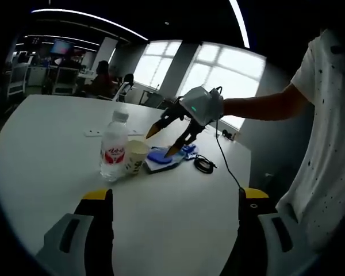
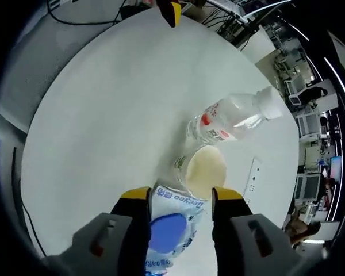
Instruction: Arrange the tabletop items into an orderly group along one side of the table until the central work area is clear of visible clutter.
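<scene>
A clear water bottle (image 1: 114, 146) with a red label stands on the white round table (image 1: 52, 138). Beside it are a paper cup (image 1: 135, 156) and a flat blue-lidded wipes pack (image 1: 161, 158). My right gripper (image 1: 163, 141) hovers open just over the pack. In the right gripper view, my right gripper (image 2: 181, 195) has one jaw on each side of the wipes pack (image 2: 171, 229), with the cup (image 2: 204, 169) and bottle (image 2: 233, 121) just beyond. My left gripper (image 1: 175, 194) is open and holds nothing, well short of the group.
A coiled black cable (image 1: 204, 165) lies right of the pack. A white power strip (image 1: 95, 133) rests behind the bottle, power strip (image 2: 254, 172) also beyond the cup. A person's arm and white shirt (image 1: 322, 126) stand at the right. Desks and chairs fill the room behind.
</scene>
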